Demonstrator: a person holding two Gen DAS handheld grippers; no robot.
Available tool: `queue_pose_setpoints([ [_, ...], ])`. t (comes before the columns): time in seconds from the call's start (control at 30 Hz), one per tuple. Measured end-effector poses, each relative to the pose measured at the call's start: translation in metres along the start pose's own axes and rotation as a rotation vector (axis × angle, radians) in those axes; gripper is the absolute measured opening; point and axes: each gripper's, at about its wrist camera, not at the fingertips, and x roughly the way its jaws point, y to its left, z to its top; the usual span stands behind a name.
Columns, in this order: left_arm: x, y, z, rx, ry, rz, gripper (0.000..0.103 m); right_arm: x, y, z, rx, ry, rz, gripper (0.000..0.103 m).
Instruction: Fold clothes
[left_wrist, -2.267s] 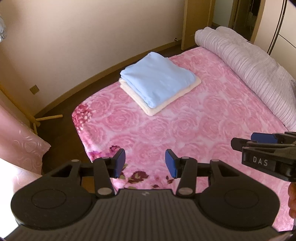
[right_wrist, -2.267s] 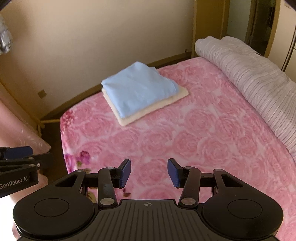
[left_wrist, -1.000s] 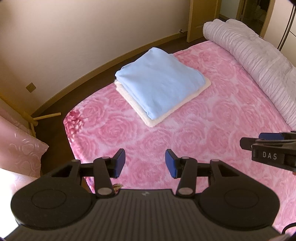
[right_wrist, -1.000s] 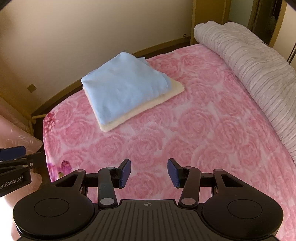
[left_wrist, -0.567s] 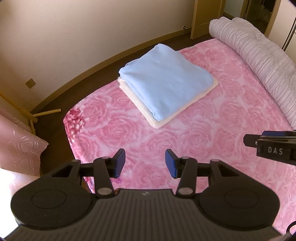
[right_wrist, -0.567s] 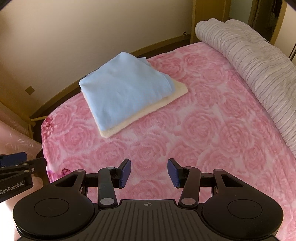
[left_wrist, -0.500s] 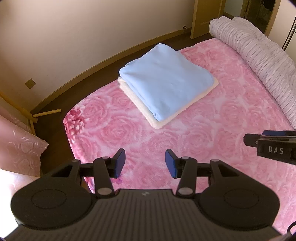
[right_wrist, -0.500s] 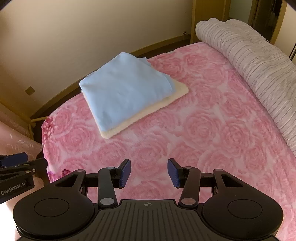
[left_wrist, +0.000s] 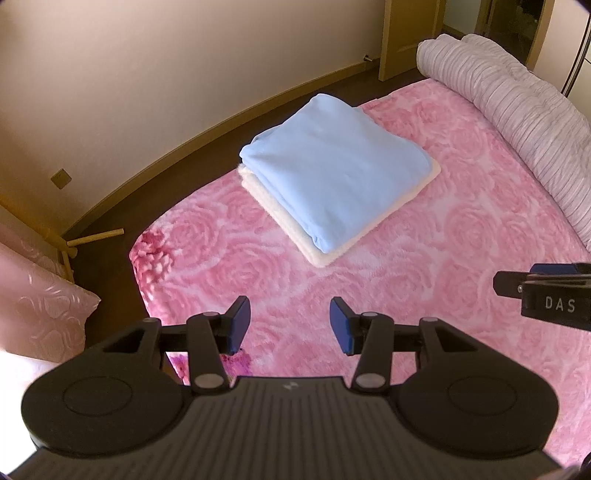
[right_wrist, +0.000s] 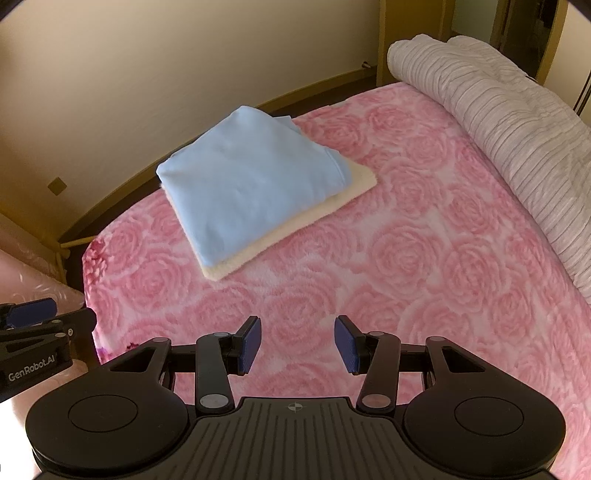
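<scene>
"das" is printed in white on the black right gripper (left_wrist: 546, 291); "genrobot.ai" is printed in white on the black left gripper (right_wrist: 40, 332).

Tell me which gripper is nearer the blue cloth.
Left, by a little. The left gripper hovers short of the blue cloth's near corner; the right gripper hangs further off, to its right. Both have open, empty jaws.
</scene>
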Motion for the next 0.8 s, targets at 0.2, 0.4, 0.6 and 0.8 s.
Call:
queue_pose_setpoints([
  [0.2,-0.004,0.002,0.000,0.006,-0.020,-0.007,0.043,-0.007,0.003,-0.002,0.008,-0.014,-0.003,0.048],
  [0.4,-0.016,0.005,-0.002,0.011,-0.054,-0.022,0.043,-0.020,0.011,-0.006,0.008,-0.038,-0.006,0.048],
  [0.6,-0.034,0.011,-0.008,0.033,-0.117,-0.023,0.043,-0.036,0.022,-0.014,0.013,-0.064,-0.013,0.048],
  [0.8,-0.054,0.020,-0.017,0.047,-0.177,-0.026,0.043,-0.054,0.038,-0.026,0.012,-0.095,-0.022,0.048],
])
